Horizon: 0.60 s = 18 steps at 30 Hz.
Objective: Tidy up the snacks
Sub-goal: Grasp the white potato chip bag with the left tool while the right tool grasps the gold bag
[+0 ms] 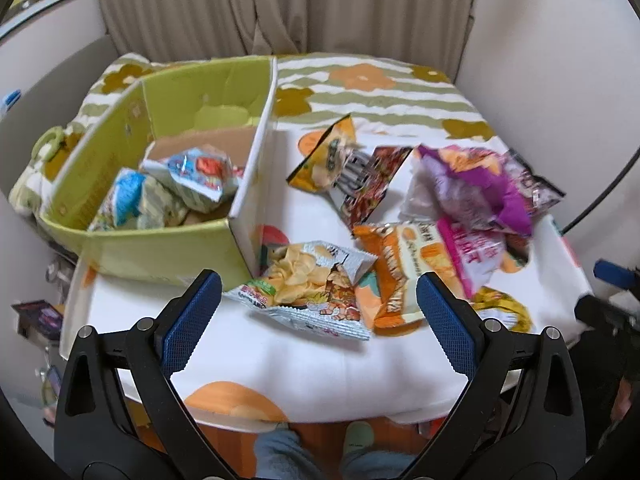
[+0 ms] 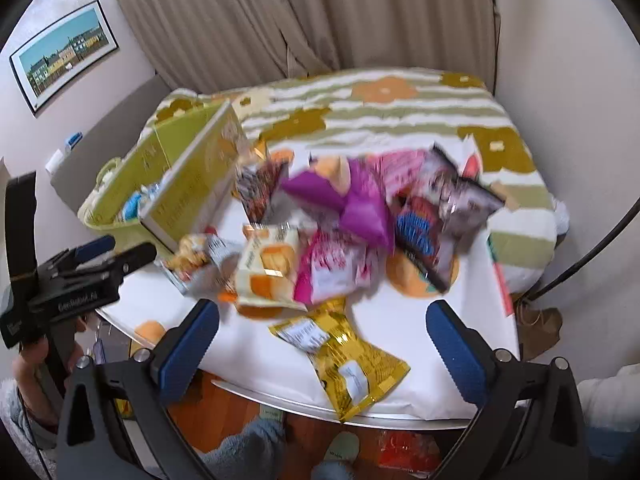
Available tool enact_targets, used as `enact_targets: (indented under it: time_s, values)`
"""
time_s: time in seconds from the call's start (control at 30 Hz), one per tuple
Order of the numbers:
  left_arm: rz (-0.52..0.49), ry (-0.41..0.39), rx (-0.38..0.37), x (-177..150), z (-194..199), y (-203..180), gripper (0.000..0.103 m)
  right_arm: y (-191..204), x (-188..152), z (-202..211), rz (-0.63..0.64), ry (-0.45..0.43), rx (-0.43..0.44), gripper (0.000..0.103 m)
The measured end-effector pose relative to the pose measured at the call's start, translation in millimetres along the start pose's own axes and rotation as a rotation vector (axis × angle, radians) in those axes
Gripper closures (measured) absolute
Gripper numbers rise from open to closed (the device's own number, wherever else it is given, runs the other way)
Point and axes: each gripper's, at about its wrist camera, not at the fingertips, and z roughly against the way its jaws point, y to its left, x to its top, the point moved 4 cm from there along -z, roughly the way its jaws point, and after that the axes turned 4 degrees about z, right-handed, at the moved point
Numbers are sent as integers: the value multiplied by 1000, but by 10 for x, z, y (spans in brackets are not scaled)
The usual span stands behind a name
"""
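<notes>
A pile of snack packets lies on the white-clothed table. My left gripper is open and hovers over a silver chips bag, beside an orange packet. A purple bag and a pink packet lie further right. The green cardboard box at the left holds two blue-and-white packets. My right gripper is open above a gold packet near the table's front edge, with the purple bag and pink packet beyond. Neither gripper holds anything.
A bed with a striped floral blanket stands behind the table, in front of beige curtains. A framed picture hangs on the left wall. A person's legs and slippers show under the table's front edge. A black cable runs at the right.
</notes>
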Motion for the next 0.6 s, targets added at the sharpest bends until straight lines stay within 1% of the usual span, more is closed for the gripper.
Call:
enact_targets:
  time_s: [0.17, 0.43, 0.6]
  values:
    - [36, 27, 38, -57, -371, 65, 6, -61, -217, -364, 24, 69, 11, 0]
    - [71, 70, 82, -188, -797, 186, 5, -119, -346, -691, 89, 119, 17, 0]
    - [62, 103, 64, -286, -951, 220, 6, -137, -386, -854, 129, 149, 30, 0]
